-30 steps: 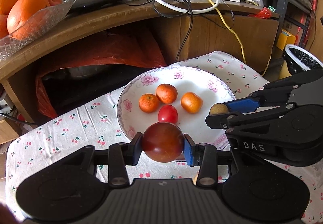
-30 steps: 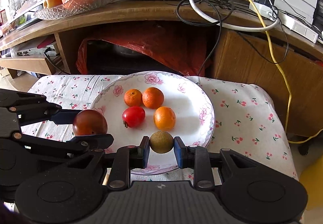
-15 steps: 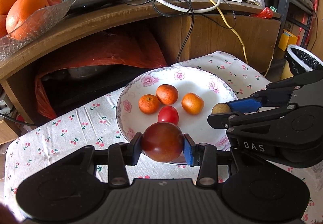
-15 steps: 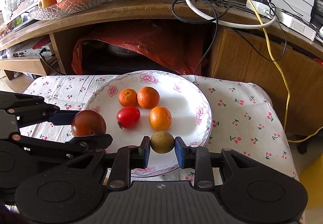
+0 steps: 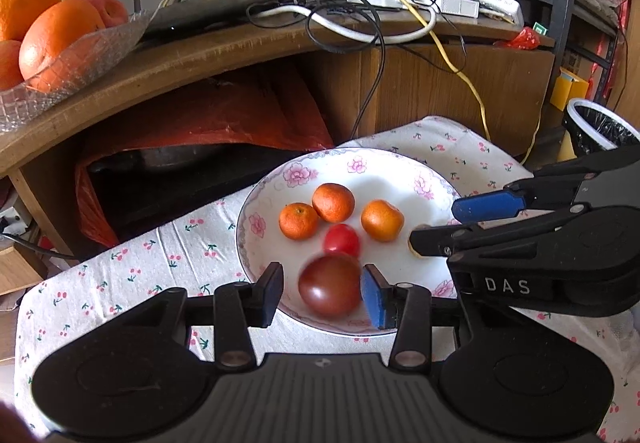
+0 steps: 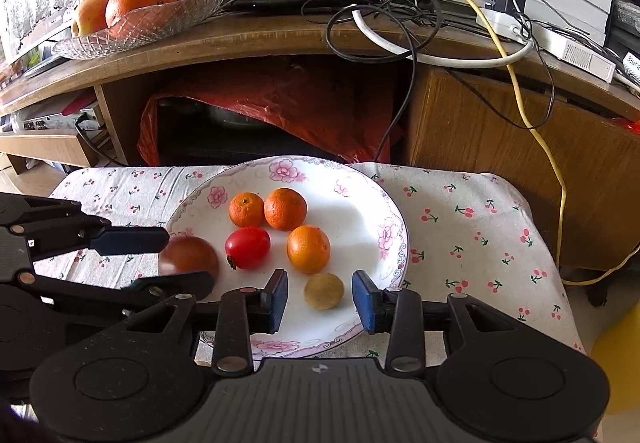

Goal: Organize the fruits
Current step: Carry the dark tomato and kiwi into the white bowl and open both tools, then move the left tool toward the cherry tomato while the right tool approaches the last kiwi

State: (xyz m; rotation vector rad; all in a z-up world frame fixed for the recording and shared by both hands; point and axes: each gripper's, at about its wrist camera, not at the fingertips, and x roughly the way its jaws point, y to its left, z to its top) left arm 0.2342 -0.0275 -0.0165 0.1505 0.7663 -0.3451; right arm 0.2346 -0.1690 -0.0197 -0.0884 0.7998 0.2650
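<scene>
A white floral plate (image 5: 400, 167) (image 6: 352, 199) on the cherry-print cloth holds three small oranges (image 5: 332, 202) (image 6: 285, 208) and a red tomato (image 5: 341, 240) (image 6: 247, 247). My left gripper (image 5: 322, 293) is open, and the dark red plum (image 5: 330, 285) (image 6: 188, 256) sits blurred between its fingers at the plate's near edge. My right gripper (image 6: 320, 301) is open, and the small yellow-brown fruit (image 6: 323, 291) lies on the plate between its fingers. The right gripper also shows in the left wrist view (image 5: 440, 221), hiding most of that fruit.
A glass bowl (image 6: 160, 23) of oranges and apples stands on the wooden shelf (image 6: 280, 39) behind, with a router and tangled cables (image 6: 380, 3). A red plastic bag (image 6: 280, 95) fills the space under the shelf. A black-lined bin (image 5: 604, 127) stands at the right.
Both grippers have opened. The plum and the small yellow-brown fruit have dropped out of the fingers onto the plate.
</scene>
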